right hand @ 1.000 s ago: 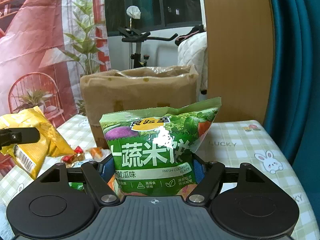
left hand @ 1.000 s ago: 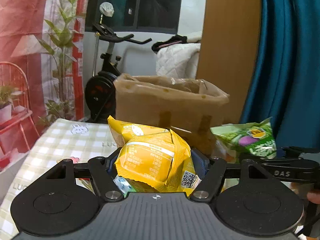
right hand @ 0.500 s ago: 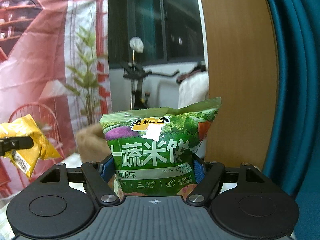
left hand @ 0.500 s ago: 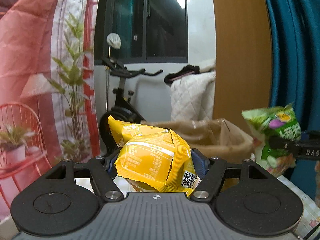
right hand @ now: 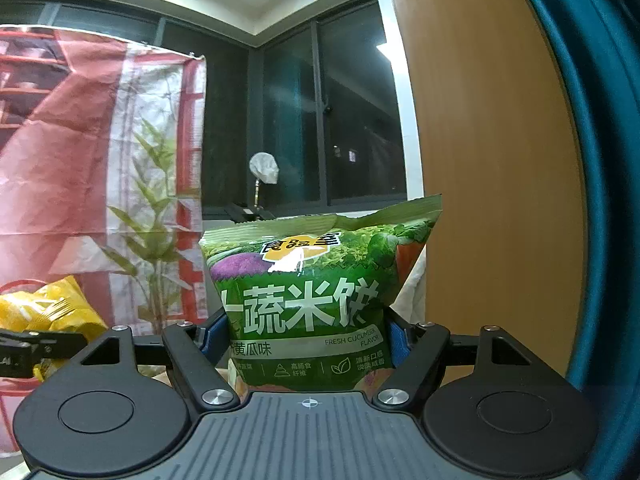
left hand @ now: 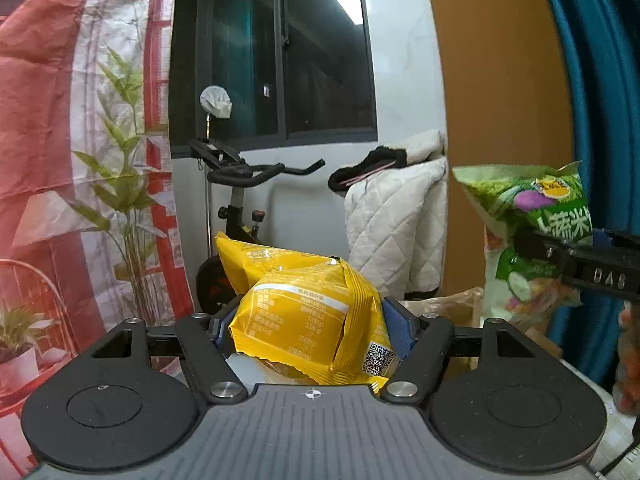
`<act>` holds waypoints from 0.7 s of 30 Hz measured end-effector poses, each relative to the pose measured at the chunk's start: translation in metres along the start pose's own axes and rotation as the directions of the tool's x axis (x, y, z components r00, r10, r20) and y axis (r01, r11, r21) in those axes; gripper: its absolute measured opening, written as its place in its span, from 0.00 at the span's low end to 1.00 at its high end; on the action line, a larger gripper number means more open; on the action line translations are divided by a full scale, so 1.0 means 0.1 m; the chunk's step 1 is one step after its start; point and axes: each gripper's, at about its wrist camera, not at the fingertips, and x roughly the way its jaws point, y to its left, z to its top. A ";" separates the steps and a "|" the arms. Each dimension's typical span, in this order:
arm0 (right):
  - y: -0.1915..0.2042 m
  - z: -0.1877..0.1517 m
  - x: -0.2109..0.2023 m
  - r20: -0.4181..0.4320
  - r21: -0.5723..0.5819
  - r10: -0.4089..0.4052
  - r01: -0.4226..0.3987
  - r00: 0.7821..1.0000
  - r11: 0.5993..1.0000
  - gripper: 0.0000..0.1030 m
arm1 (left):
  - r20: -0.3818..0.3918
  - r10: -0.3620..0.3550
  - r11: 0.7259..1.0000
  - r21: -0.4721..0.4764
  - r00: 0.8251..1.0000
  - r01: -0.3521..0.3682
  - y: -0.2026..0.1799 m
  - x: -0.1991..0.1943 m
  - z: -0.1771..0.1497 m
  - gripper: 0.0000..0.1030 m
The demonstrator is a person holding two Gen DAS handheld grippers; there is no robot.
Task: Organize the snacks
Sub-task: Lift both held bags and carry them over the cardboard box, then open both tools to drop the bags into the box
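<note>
Left wrist view: left gripper (left hand: pixel 310 326) pinching yellow snack bag (left hand: pixel 308 316) between blue pads, bag sitting upright, filling gap. Cardboard box (left hand: pixel 448 306) rim peeking just behind bag. Exercise bike (left hand: pixel 236 216) and white quilted coat (left hand: pixel 396 224) standing farther back.

Right wrist view: right gripper (right hand: pixel 308 336) clamping green snack bag (right hand: pixel 316 296), bag standing upright, blocking middle of view. Teal curtain (right hand: pixel 600 160) hanging at right.

Home room: exercise bike (left hand: pixel 240 216), quilted coat (left hand: pixel 396 216) by window, teal curtain (left hand: pixel 600 80)
</note>
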 end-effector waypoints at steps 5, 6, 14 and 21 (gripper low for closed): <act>0.07 -0.26 0.37 -0.091 0.075 -0.004 0.011 0.996 0.997 0.69 | -0.072 -0.012 0.999 -0.038 0.997 0.009 0.02 0.42 0.04 0.71; 0.08 -0.33 0.41 -0.111 0.085 -0.003 0.013 0.994 0.996 0.69 | -0.085 -0.015 0.999 -0.050 0.996 0.011 0.04 0.47 0.03 0.71; 0.24 -0.62 0.51 -0.172 0.059 0.030 -0.020 0.985 0.998 0.69 | -0.148 -0.017 1.000 -0.025 0.989 0.013 0.01 0.68 -0.08 0.73; 0.24 -0.51 0.43 -0.172 0.100 0.083 -0.067 0.982 0.993 0.86 | -0.176 -0.051 0.996 -0.075 0.983 0.038 0.12 0.63 -0.09 0.83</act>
